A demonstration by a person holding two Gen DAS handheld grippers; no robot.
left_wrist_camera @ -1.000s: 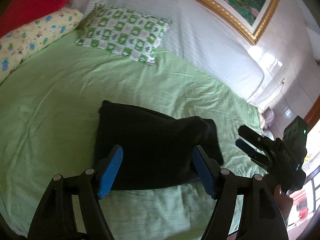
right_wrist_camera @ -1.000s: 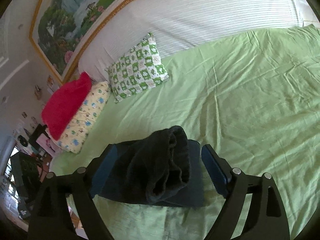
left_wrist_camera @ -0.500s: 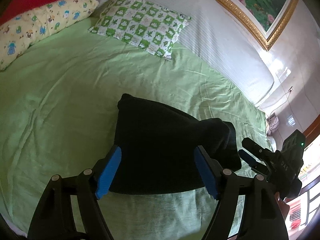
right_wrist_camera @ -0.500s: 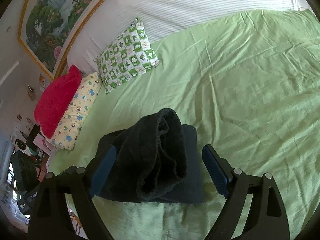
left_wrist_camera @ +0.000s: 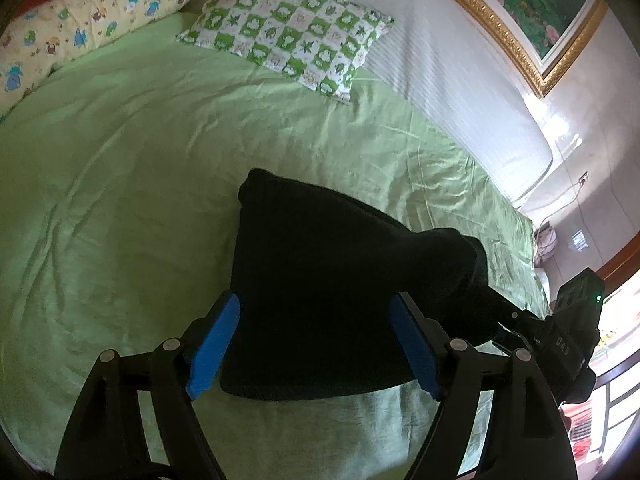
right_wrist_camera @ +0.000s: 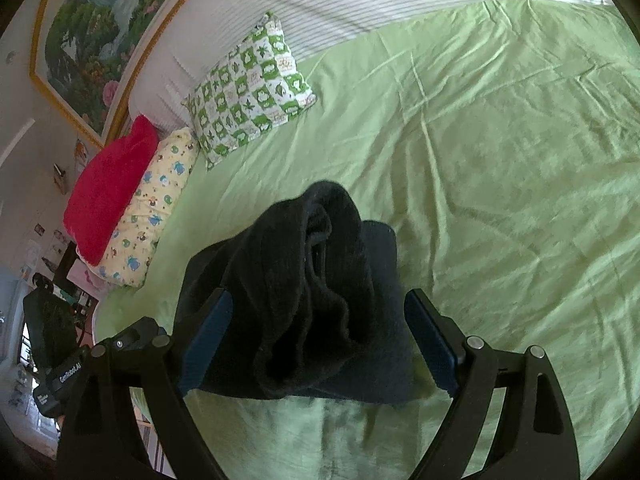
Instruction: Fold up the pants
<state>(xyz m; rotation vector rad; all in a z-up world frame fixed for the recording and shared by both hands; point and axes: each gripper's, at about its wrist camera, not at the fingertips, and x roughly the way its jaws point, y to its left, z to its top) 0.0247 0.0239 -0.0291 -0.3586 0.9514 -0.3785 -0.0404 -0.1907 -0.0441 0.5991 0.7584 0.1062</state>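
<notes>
**Tongs wide over the dark pants**

Left tongs spread wide, jaws just been opening, folded pants between the blue pads but unpinched. Right tongs equally released, straddling the pants' bunched end. Pants lie on the bed's green sheet, near edge; checked pillow well beyond.

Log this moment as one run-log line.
left gripper: open, opening | right gripper: open | pants: folded, on bed
</notes>
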